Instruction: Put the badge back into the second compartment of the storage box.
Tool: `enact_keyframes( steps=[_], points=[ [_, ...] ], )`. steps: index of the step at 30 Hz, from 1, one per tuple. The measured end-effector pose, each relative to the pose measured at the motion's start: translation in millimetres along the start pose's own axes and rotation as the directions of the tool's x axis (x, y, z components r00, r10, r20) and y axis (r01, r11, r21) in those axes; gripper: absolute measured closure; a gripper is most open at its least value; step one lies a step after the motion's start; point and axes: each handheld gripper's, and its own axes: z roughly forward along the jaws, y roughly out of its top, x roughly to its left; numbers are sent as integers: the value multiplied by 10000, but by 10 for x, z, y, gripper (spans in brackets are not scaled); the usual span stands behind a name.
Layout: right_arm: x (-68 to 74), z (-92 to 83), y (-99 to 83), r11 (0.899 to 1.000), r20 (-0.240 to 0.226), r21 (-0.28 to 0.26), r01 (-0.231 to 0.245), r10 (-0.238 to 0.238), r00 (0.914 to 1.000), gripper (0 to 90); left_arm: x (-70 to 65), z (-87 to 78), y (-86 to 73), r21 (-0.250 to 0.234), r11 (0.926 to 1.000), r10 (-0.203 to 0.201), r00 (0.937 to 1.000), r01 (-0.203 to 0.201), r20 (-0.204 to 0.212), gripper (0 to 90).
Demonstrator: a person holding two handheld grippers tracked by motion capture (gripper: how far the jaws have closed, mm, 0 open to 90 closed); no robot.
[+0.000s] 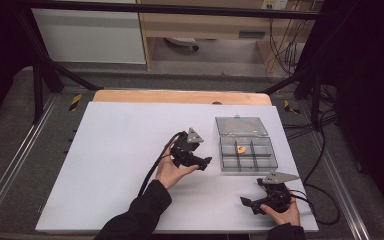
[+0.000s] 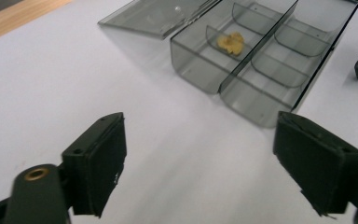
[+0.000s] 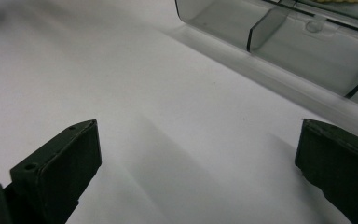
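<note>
both black two-jaw grippers gape empty; small yellow crumbly piece in clear smoky plastic compartment box looks light, fragile; pinch its sides softly.

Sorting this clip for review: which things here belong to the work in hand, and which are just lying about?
Part of the work:
- clear box with compartments, lid open
- yellow piece in one compartment
- left tool, open, empty, beside the box
- right tool, open, empty

Just lying about:
- white table top
- wooden board behind it
- cables on the floor

Lab: framed test table, trailing cables
</note>
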Motion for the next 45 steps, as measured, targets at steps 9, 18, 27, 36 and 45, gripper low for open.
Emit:
enact_keyframes(
  steps=[9, 18, 27, 36, 45],
  points=[
    [0, 6, 0, 10000, 24, 20, -19, 19, 10000, 7, 147, -292, -394, 251, 9996, -80, 9975, 98, -707, 68],
    [0, 9, 0, 10000, 29, 19, -26, 26, 10000, 7, 325, -582, -867, 467, 9974, -497, 9916, 556, -1198, 55],
    [0, 8, 0, 10000, 74, 47, -53, 52, 10000, 7, 499, -929, -1330, 196, 9932, -1110, 9833, 1150, -1445, 56],
    [-6, 2, -1, 9999, 172, 100, -8, 6, 9999, 7, 623, -1215, -1697, 184, 9896, -1373, 9743, 1428, -1788, 65],
    [-13, -7, 3, 10000, 205, 76, 15, -16, 9998, 7, 674, -1315, -1900, 314, 9901, -1293, 9753, 1371, -1792, 63]
  ],
)
